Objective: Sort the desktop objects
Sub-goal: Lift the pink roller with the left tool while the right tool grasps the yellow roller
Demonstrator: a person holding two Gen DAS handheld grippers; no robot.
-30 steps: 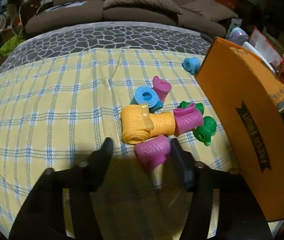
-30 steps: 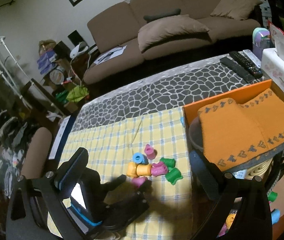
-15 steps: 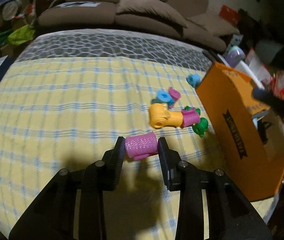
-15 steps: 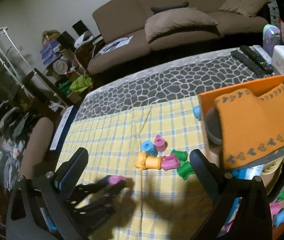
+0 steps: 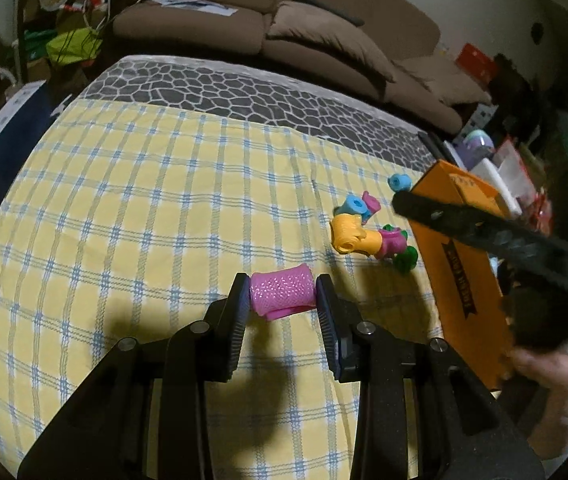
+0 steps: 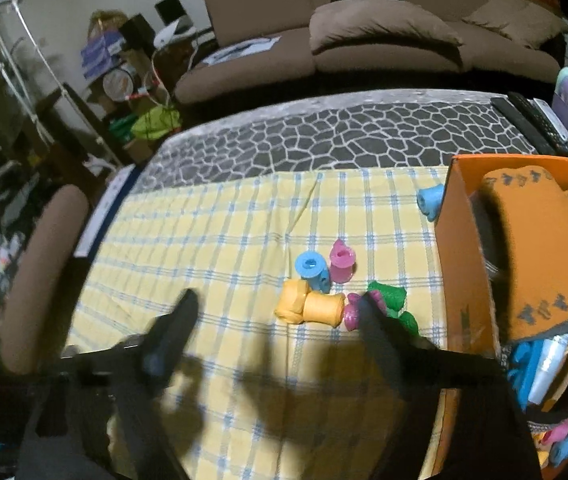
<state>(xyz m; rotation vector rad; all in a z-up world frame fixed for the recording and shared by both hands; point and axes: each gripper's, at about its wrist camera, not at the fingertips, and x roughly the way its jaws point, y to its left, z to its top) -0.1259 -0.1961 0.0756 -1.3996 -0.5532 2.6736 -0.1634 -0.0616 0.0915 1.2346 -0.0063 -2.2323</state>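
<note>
My left gripper is shut on a pink textured roll and holds it above the yellow checked cloth. A pile of rolls lies to its right by the orange box: yellow, blue, pink and green. In the right wrist view my right gripper is open and empty, blurred, its fingers either side of the yellow rolls, with the blue roll, a pink roll and green rolls just beyond. Another blue roll lies by the box corner.
The orange box stands at the right with an orange lid flap and more rolls inside. Remote controls lie on the grey patterned cover. A brown sofa is behind. A chair arm stands left.
My left gripper closed on the pink roll, lifted it and carried it left, away from the pile. My right gripper came down toward the pile and now shows in the left wrist view.
</note>
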